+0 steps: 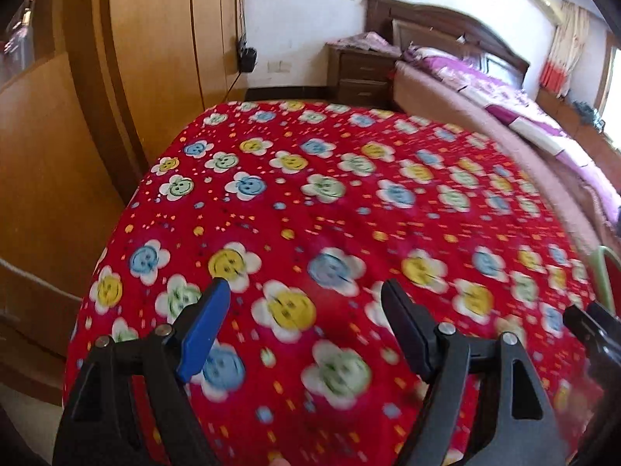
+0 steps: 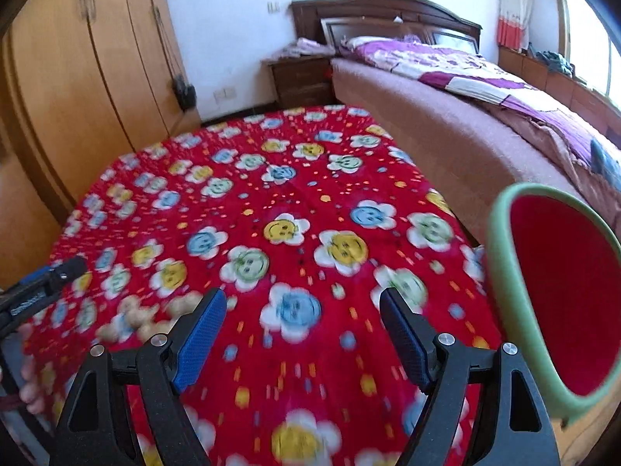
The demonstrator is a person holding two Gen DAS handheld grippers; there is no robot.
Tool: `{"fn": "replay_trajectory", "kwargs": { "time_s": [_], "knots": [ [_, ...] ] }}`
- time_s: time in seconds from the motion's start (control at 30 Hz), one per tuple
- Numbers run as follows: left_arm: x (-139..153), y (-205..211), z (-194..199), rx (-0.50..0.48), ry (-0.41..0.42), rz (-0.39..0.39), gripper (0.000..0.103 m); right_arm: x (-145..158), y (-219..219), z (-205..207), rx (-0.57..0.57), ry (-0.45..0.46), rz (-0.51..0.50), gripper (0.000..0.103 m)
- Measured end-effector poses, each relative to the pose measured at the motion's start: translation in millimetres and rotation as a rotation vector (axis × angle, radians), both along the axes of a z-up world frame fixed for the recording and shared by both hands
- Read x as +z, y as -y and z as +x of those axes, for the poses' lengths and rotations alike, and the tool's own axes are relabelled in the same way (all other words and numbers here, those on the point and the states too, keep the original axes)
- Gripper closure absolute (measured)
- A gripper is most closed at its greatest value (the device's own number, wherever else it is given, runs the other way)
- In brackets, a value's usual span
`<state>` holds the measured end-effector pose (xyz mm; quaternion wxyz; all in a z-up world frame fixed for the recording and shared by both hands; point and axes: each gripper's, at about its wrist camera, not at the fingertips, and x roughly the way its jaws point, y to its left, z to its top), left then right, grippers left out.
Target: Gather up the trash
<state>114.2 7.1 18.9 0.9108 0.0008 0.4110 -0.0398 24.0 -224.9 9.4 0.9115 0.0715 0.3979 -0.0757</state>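
Observation:
A red cloth printed with smiling flowers covers the surface under both grippers. My left gripper hangs over its near part, open, with nothing between the fingers. My right gripper is open too and holds nothing. In the right wrist view several tan lumps lie on the cloth just left of the blue finger pad; they are blurred and I cannot tell what they are. A container with a green rim and red inside stands close on the right. The left gripper shows at that view's left edge.
A wooden wardrobe runs along the left. Beyond the cloth stand a dark nightstand and a bed with purple bedding. A hand shows at the lower left of the right wrist view.

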Motion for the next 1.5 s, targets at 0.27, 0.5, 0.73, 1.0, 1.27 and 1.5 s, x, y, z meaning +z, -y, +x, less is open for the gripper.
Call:
{"fn": "replay_trajectory", "kwargs": {
  "time_s": [0.27,0.5,0.73,1.0,1.27,1.5],
  "knots": [
    [-26.7,1.1,15.7,0.025,-0.059,0.035,0.018,-26.4,-5.5,47.3,-0.055,-0.1,-0.053,0.004],
    [-31.5,7.2,16.5,0.035,-0.083,0.017,0.005,-31.7,-9.7,55.6,-0.046,-0.129,-0.09,0.0],
    [-33.6,3.9,15.1,0.038,-0.089,0.014,0.002,-31.3,-9.4,55.8,-0.046,-0.129,-0.091,0.0],
    [-33.4,5.3,21.8,0.038,-0.09,0.015,0.002,-31.4,-9.1,56.0,-0.046,-0.13,-0.091,0.0],
    [-33.4,4.9,21.9,0.038,-0.091,0.015,0.002,-31.3,-8.9,56.1,-0.046,-0.13,-0.091,0.0],
    [-33.3,4.3,22.8,0.038,-0.091,0.015,0.002,-31.3,-8.9,56.2,-0.046,-0.13,-0.091,0.0]
  ]
}}
